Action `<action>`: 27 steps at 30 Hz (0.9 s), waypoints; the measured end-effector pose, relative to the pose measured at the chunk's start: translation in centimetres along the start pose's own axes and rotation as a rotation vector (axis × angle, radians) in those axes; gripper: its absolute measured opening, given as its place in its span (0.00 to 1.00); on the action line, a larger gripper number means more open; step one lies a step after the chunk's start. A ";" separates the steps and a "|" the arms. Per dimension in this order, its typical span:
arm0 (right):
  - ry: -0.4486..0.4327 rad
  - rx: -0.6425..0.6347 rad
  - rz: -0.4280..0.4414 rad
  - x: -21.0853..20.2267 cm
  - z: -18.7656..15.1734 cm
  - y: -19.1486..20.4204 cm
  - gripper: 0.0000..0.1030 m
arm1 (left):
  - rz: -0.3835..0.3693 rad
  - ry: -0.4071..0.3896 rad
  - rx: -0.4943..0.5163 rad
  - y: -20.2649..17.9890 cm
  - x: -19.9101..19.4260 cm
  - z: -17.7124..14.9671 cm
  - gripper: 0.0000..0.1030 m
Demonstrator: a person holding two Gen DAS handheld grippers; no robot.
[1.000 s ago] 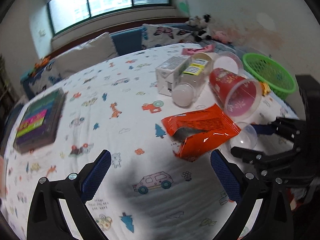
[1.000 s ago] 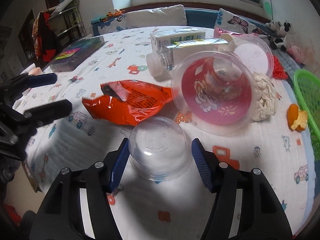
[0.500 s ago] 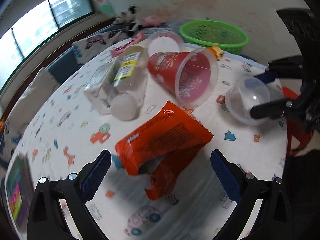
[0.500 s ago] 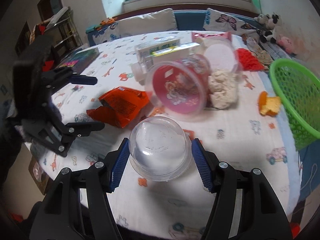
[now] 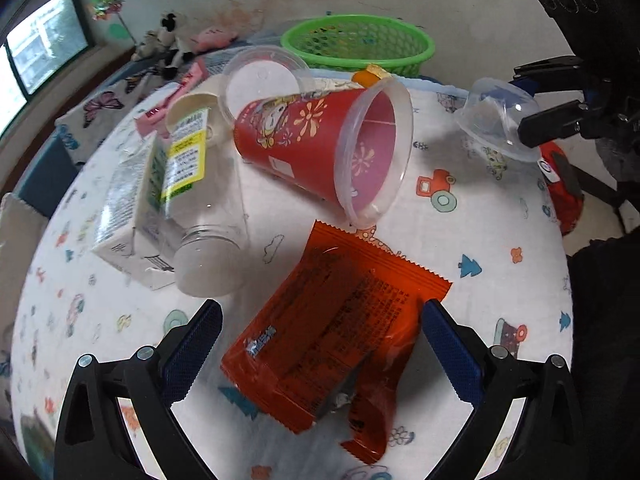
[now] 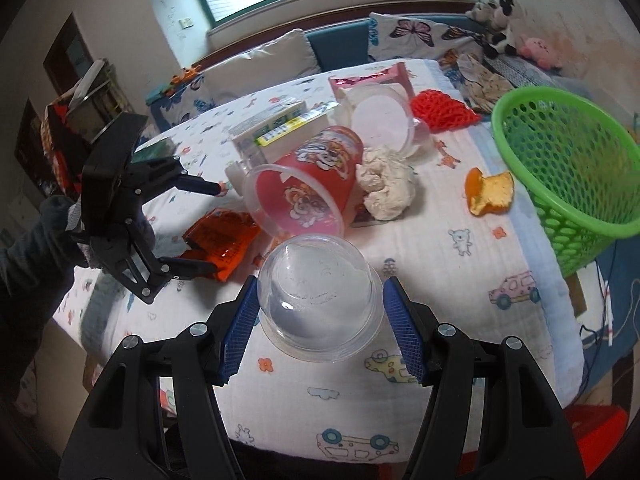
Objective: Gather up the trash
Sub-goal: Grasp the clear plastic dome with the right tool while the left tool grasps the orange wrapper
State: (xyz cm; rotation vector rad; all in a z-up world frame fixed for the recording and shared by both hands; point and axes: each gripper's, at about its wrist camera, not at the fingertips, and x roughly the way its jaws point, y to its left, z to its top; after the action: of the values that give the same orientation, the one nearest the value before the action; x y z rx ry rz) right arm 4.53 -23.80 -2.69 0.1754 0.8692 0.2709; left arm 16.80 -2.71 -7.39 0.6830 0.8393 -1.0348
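Observation:
An orange snack wrapper (image 5: 336,340) lies on the cartoon-print tablecloth (image 5: 472,240), right under my left gripper (image 5: 320,320), whose jaws stand wide open on either side of it without touching. My right gripper (image 6: 322,312) is shut on a clear plastic dome lid (image 6: 320,300) and holds it above the table's near edge. The left wrist view shows that dome lid (image 5: 496,116) in the right gripper (image 5: 532,100) at the far right. A green mesh basket (image 6: 568,216) stands at the right; in the left wrist view the basket (image 5: 360,60) is at the back.
A red printed cup (image 5: 304,136) lies on its side beside a clear bottle (image 5: 208,216) and a carton (image 5: 120,216). Crumpled tissue (image 6: 384,188), orange peel (image 6: 488,192), red netting (image 6: 440,112), a pink wrapper (image 6: 372,76) and a clear tub (image 6: 380,120) lie behind it.
My left gripper rolled and moved in over the orange wrapper. The right gripper lifted the dome lid off the cloth and carried it toward the basket side.

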 end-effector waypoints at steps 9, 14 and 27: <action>0.016 0.030 -0.023 0.5 0.6 -0.8 0.62 | -0.160 0.012 -0.015 1.1 1.4 -0.2 0.94; 0.019 0.038 -0.021 0.7 0.9 -1.1 0.62 | -0.191 0.025 -0.028 0.3 1.5 -0.9 0.94; 0.009 0.048 -0.019 0.2 0.7 -1.7 0.62 | -0.135 0.053 -0.051 -1.2 2.5 0.1 0.93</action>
State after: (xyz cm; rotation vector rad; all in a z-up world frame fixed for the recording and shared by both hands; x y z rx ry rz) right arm 5.51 -25.40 -2.85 0.2106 0.8860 0.2333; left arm 16.37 -4.39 -9.58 0.6193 0.9654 -1.1164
